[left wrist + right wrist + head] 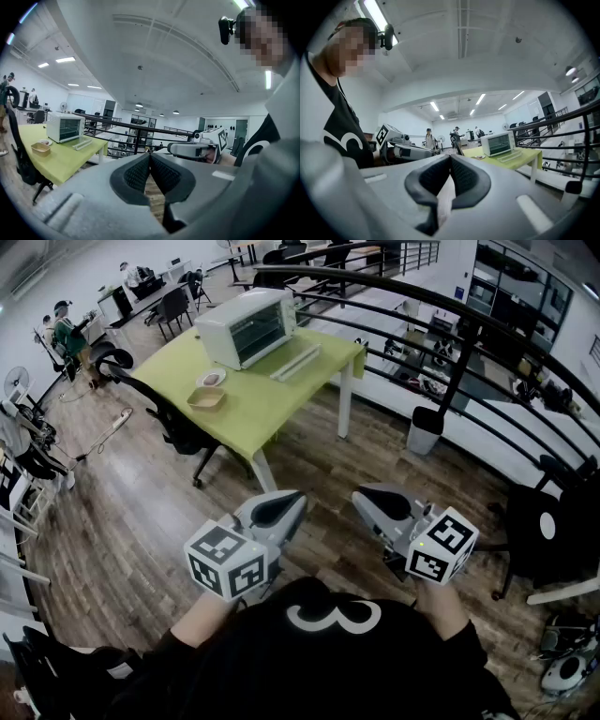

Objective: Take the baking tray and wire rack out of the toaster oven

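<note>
Head view: the toaster oven (246, 326) stands on the green bench (272, 404), well apart from the left gripper (286, 504) and right gripper (370, 498), which are held close to the body. The tray and rack are too small to make out. Left gripper view: jaws pressed together, nothing between them. Right gripper view: likewise closed and empty. The approach likely goes best square to the oven front, opening the jaws before reaching in.

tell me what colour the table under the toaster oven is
Yellow-green. The table shows best in the head view.
</note>
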`<state>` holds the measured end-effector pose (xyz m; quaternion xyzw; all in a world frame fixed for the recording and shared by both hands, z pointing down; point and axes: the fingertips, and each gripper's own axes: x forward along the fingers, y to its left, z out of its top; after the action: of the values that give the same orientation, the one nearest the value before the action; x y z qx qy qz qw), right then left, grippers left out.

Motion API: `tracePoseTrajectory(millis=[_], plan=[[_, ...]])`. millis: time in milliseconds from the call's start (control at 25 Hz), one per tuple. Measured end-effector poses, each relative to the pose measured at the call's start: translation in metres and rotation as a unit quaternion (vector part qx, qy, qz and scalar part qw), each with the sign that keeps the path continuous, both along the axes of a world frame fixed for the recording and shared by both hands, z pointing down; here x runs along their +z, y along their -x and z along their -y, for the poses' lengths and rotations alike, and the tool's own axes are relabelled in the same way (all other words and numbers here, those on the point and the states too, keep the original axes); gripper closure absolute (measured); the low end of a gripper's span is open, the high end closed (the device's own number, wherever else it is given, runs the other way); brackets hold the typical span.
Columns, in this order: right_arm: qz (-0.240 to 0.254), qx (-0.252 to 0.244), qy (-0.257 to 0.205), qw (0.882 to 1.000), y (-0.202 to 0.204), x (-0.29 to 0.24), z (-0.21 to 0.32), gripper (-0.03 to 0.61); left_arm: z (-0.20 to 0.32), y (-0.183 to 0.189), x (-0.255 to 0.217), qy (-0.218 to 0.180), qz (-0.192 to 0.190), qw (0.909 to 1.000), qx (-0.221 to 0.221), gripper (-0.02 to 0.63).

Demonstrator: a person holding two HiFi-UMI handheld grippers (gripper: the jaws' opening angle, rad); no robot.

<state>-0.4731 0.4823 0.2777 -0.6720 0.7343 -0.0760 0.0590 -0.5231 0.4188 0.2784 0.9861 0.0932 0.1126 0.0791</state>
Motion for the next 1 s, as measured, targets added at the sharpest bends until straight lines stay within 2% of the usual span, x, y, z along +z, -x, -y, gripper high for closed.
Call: tracePoseTrajectory(millis=[360, 640, 800, 1000], plan=[[0.006, 0.008, 0.014, 1.000, -0.025, 0.020, 0.018, 0.577, 0.018, -0.026, 0.020, 0.011, 0.004, 0.9999, 0.009, 0.603], [0.016, 0.029, 0.037, 0.999, -0.068, 0.047, 0.048, 0.577, 0.048, -0.066, 0.043, 0.023, 0.008, 0.9995, 0.018, 0.603], [0.019, 0.037, 0.046, 0.998, -0.108, 0.062, 0.076, 0.577, 0.079, -0.108, 0.060, 0.032, 0.013, 0.9991, 0.024, 0.603], [0.031, 0.044, 0.063, 0.997, -0.186, 0.075, 0.129, 0.577, 0.137, -0.190, 0.075, 0.043, 0.030, 0.9982, 0.027, 0.603]])
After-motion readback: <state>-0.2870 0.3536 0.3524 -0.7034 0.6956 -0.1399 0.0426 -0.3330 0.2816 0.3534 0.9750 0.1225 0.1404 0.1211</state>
